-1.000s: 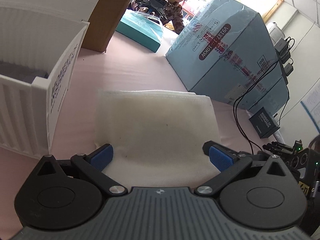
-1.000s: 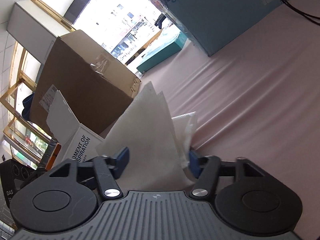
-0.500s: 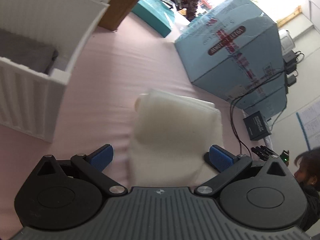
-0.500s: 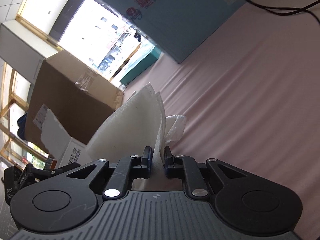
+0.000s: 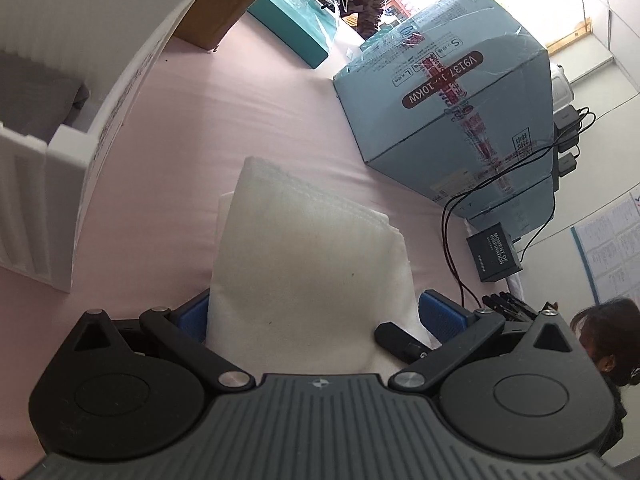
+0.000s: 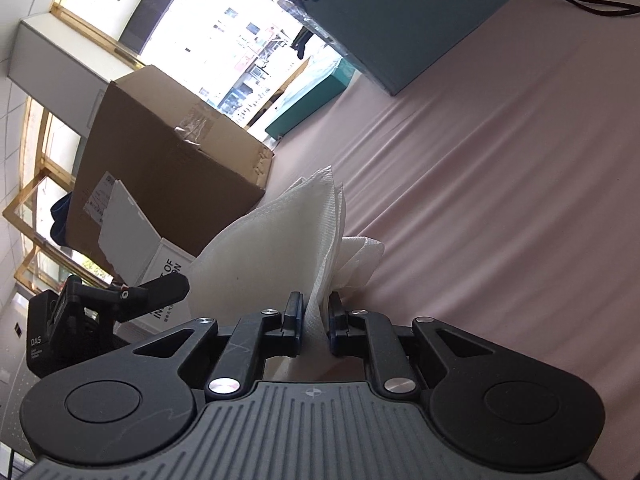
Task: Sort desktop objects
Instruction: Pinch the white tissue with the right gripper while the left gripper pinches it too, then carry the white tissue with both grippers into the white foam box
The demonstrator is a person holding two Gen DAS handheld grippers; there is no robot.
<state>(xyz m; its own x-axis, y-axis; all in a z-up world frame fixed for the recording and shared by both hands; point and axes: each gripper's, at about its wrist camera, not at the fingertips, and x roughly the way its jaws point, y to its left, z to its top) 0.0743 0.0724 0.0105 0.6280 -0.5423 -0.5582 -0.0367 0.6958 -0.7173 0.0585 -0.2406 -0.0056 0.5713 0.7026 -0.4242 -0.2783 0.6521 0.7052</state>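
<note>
A stack of white tissue sheets hangs lifted off the pink table. My right gripper is shut on the stack's lower edge, and the sheets fan upward from its pads. One of its black fingertips shows in the left wrist view against the sheets. My left gripper is open, its blue pads on either side of the stack. A white ribbed storage box with something grey inside stands at the left. The same box shows behind the sheets in the right wrist view.
A big light-blue carton stands at the right with black cables and a small black box beside it. A brown cardboard box and a teal box sit further back. Two people are at the table's far and right edges.
The sheets lay flat on the table; my right gripper shut on their edge and raised them into an upright fan. The left gripper stayed open and tilted up over them.
</note>
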